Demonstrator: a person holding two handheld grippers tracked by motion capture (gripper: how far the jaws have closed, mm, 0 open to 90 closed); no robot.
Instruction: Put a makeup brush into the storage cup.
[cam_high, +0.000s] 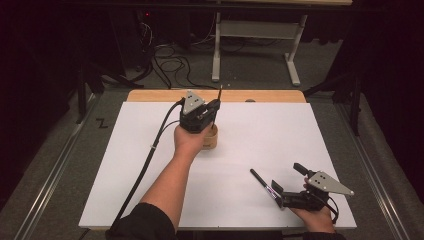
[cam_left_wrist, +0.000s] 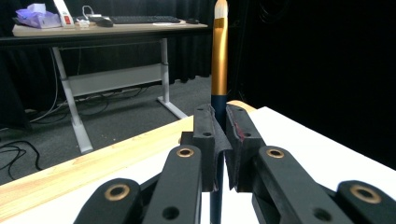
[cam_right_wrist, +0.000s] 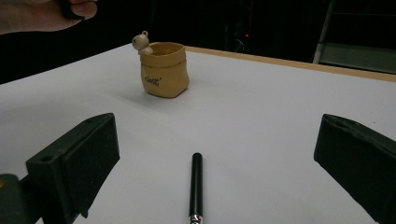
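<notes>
L gripper (cam_left_wrist: 219, 140): 2 jaws closed tight on a brush (cam_left_wrist: 219, 65), pads pinching its dark blue shaft. Brush stands upright between them, gold ferrule and pale tip above the jaws; lower end of shaft cut off by frame bottom. In high view the L gripper (cam_high: 216, 104) sits above the tan pot (cam_high: 211, 141), brush tip poking up past it; hand covers most of the pot, so can't tell if brush's lower end is in it.

R gripper (cam_right_wrist: 215, 154): jaws wide apart, nothing between pads. Black pen (cam_right_wrist: 196, 186) lies flat on the white board (cam_right_wrist: 280, 116) between the jaws, not touching either; its near end is cropped. Pot (cam_right_wrist: 164, 69) is well beyond the pen, small figure on its rim, lettering too small to read.
</notes>
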